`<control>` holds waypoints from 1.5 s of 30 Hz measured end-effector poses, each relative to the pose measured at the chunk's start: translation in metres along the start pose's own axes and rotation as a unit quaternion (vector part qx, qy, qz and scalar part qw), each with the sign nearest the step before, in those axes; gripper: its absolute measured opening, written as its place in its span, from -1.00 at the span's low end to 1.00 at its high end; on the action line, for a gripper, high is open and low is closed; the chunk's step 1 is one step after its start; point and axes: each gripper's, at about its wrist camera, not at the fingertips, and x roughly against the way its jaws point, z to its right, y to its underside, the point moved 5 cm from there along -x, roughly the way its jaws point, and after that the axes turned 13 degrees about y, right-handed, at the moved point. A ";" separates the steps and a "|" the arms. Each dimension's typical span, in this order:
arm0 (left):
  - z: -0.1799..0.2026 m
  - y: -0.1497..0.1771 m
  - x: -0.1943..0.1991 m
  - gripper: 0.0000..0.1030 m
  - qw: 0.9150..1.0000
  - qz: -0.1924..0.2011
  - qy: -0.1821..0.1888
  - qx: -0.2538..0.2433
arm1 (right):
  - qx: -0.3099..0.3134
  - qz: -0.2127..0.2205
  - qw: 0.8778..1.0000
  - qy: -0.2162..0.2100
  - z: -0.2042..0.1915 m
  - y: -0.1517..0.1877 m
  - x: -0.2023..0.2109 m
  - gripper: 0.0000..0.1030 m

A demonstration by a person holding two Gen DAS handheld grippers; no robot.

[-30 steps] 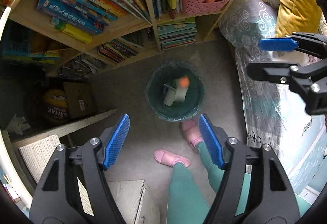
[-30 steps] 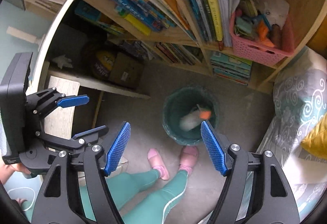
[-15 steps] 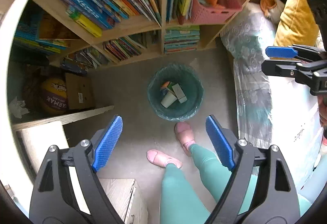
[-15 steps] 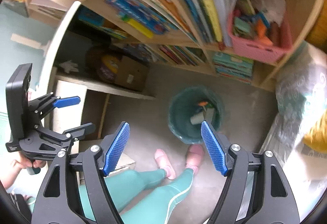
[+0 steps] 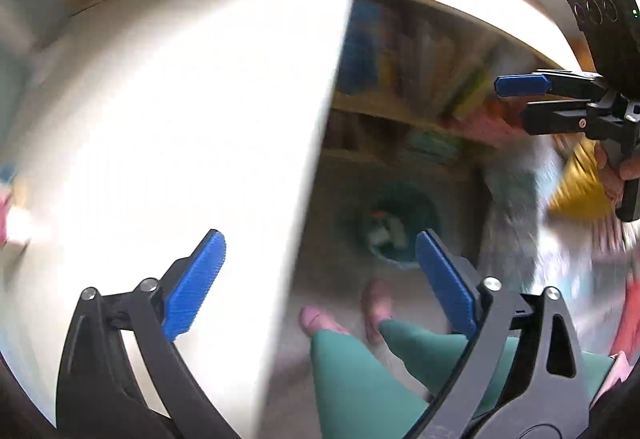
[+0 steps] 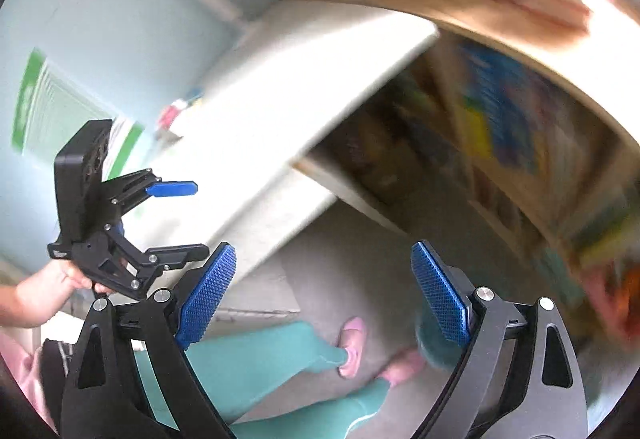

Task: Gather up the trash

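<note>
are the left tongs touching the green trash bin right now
Apart. The left wrist view shows the left tongs open and empty, raised beside the white desk top, with the green trash bin far below on the floor.

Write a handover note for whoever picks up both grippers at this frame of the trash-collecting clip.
Left gripper: open, empty, held over the edge of a white tabletop.
Right gripper: open, empty, held above the floor.
Green trash bin stands on the floor below, near the person's pink slippers, in front of the bookshelf. It already holds a few pieces, one with an orange bit; the blur hides what they are.
Done: some trash is binned.
Left: both views are smeared by motion, so I can't see any loose trash; probably check the tabletop next.
</note>
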 end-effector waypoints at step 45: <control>-0.457 0.083 0.176 0.87 0.903 0.217 -0.029 0.370 | 0.332 -0.236 0.875 -0.260 -0.377 -0.274 -0.332 0.73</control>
